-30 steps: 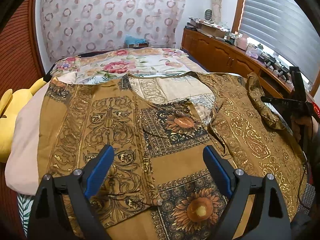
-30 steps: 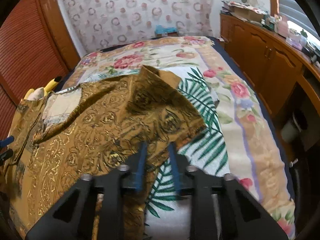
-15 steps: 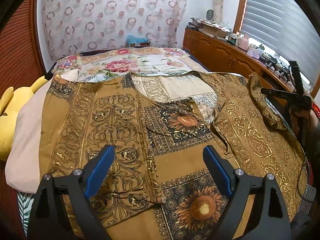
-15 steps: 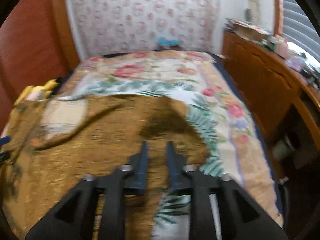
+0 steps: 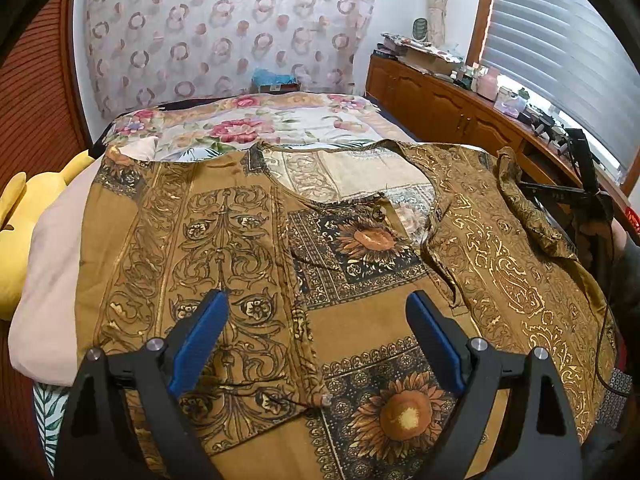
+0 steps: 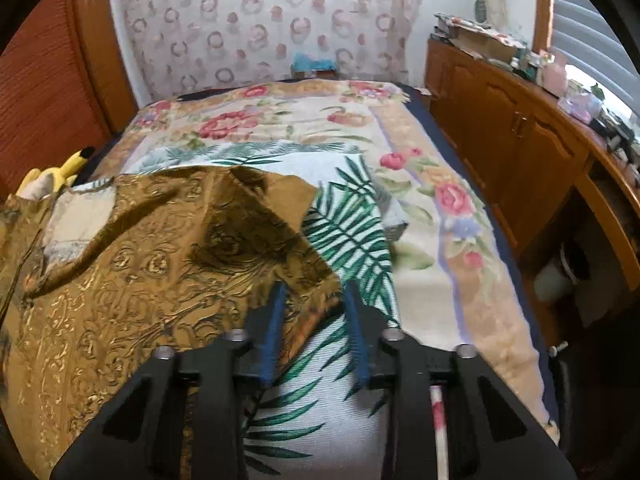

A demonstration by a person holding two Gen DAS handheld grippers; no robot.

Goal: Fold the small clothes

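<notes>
Finds the shirt (image 5: pixel 248 264), brown with gold print and sunflower panels, spread front-up across the bed (image 5: pixel 280 120), neckline toward the far end. Places its middle directly below and ahead of the left tongs (image 5: pixel 316 296), with the folded-in left panel under the left pad and a sunflower panel under the right pad.

Notes the left tongs wide apart, hovering above the cloth, gripping nothing; cannot tell any contact with the fabric.

Finds the shirt (image 6: pixel 140 264) in the right wrist view covering the left half of the bed (image 6: pixel 440 152), its far sleeve folded back on itself, its right edge running in between the pads of the right tongs (image 6: pixel 314 286).

Records the right tongs just drawn closer to a narrow gap, clamped on that edge of the shirt, over the leaf-print cloth (image 6: pixel 352 232) beneath. View slightly blurred.
</notes>
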